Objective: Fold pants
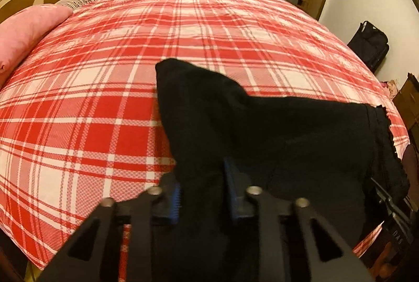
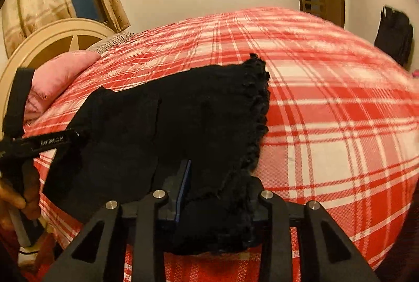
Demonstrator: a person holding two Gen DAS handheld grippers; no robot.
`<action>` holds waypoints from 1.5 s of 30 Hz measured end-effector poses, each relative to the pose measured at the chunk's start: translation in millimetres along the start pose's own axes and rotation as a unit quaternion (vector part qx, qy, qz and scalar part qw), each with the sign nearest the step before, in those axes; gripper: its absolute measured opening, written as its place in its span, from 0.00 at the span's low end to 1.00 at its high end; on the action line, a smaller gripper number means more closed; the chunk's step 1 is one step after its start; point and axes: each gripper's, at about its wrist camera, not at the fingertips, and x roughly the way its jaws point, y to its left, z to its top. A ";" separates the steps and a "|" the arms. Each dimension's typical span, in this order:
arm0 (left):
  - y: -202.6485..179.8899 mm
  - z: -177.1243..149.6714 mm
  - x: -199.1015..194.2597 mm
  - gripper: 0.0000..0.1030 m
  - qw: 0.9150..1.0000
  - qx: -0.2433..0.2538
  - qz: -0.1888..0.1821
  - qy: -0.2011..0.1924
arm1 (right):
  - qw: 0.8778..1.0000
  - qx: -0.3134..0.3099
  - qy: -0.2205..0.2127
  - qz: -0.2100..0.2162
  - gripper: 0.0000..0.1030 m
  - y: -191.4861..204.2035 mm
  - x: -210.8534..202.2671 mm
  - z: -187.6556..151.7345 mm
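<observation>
Evidently mid-fold, the black knit pants (image 1: 262,124) lay bunched at the near edge of the red-and-white plaid bed (image 1: 104,98), each gripper's jaws clenched on cloth: left gripper (image 1: 203,193) near one edge, right gripper (image 2: 217,193) by the frilly hem, keeping the layers together.

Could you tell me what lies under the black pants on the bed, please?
The black pants lie on the red plaid bedspread, which shows all around them. Whatever is directly beneath the cloth is covered, so anything else there cannot be seen.
</observation>
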 end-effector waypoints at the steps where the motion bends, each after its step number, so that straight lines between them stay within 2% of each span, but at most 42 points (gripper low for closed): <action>1: -0.2 1.0 -2.4 0.17 1.000 0.000 -0.001 -0.004 | 1.000 -0.003 -0.003 -0.001 0.32 1.7 -2.2 1.1; 10: 7.7 8.4 -17.3 0.11 0.999 -0.023 -0.017 -0.020 | 0.999 -0.020 -0.037 0.010 0.29 18.3 -26.5 22.3; 17: 31.6 29.9 -34.2 0.08 0.997 -0.050 -0.030 -0.046 | 0.996 -0.048 -0.063 0.048 0.28 51.0 -31.1 60.9; 22: 69.9 45.5 -42.4 0.08 0.994 -0.080 0.001 -0.071 | 0.988 -0.096 -0.072 0.094 0.28 102.2 -13.0 90.9; 26: 118.1 62.9 -56.4 0.08 0.988 -0.114 0.038 -0.098 | 0.977 -0.133 -0.087 0.141 0.27 151.9 3.2 116.5; 31: 181.6 85.9 -77.8 0.08 0.973 -0.147 0.103 -0.146 | 0.958 -0.163 -0.109 0.207 0.27 216.6 42.1 158.7; 36: 233.5 102.1 -73.8 0.08 0.957 -0.173 0.162 -0.165 | 0.950 -0.183 -0.088 0.238 0.27 266.7 117.1 184.5; 38: 251.8 105.0 -56.6 0.08 0.954 -0.183 0.178 -0.154 | 0.952 -0.193 -0.065 0.230 0.27 276.6 149.2 183.6; 41: 282.0 96.6 -23.0 0.11 0.956 -0.207 0.175 -0.110 | 0.956 -0.207 -0.002 0.207 0.28 282.2 203.4 172.6; 43: 295.7 84.3 3.3 0.16 0.955 -0.218 0.189 -0.069 | 0.958 -0.220 0.025 0.180 0.33 277.3 228.3 161.7; 45: 306.3 73.2 17.7 0.37 0.951 -0.228 0.200 -0.056 | 0.960 -0.207 0.044 0.184 0.41 264.9 241.3 157.1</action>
